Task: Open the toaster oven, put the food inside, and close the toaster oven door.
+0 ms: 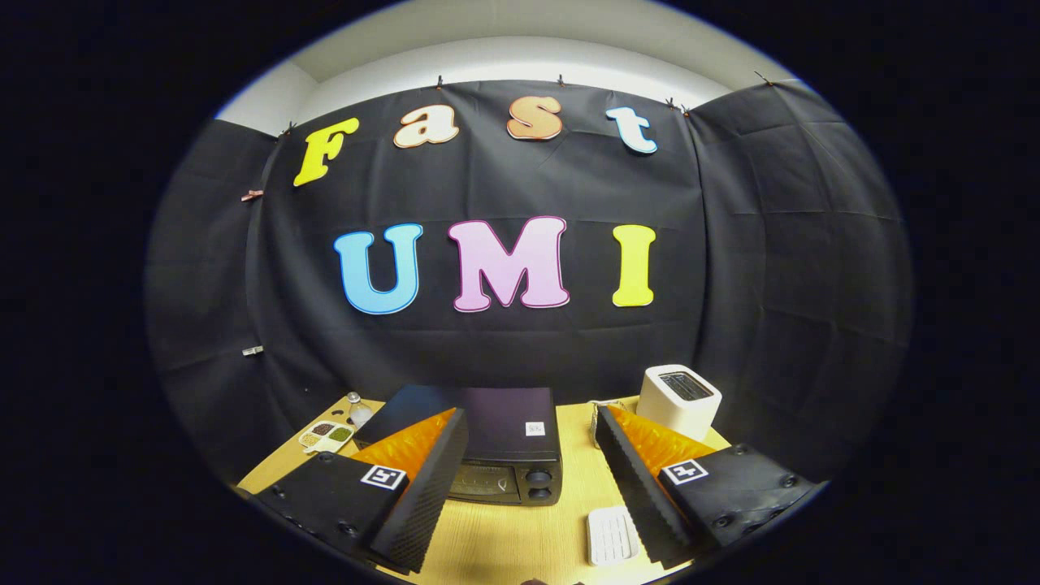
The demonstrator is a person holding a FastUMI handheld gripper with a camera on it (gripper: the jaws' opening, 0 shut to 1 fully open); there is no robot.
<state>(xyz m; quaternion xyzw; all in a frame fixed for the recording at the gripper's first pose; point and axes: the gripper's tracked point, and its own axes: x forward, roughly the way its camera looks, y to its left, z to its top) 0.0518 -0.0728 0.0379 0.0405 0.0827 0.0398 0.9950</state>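
Note:
A black toaster oven (504, 455) sits on the wooden table (504, 536), its glass door shut and two knobs (538, 484) on its right side. My gripper (530, 479) hangs open above the table, fingers spread wide, with the oven's front seen between and just beyond them. Nothing is between the fingers. A small white ridged piece (611, 535) lies flat on the table by the inner side of the right finger (642, 487); whether it is the food I cannot tell.
A white slot toaster (679, 400) stands behind the right finger, near the back of the table. Left of the oven are a sectioned dish (327, 436) with small portions and a small glass shaker (356, 406). Black cloth walls close the booth behind.

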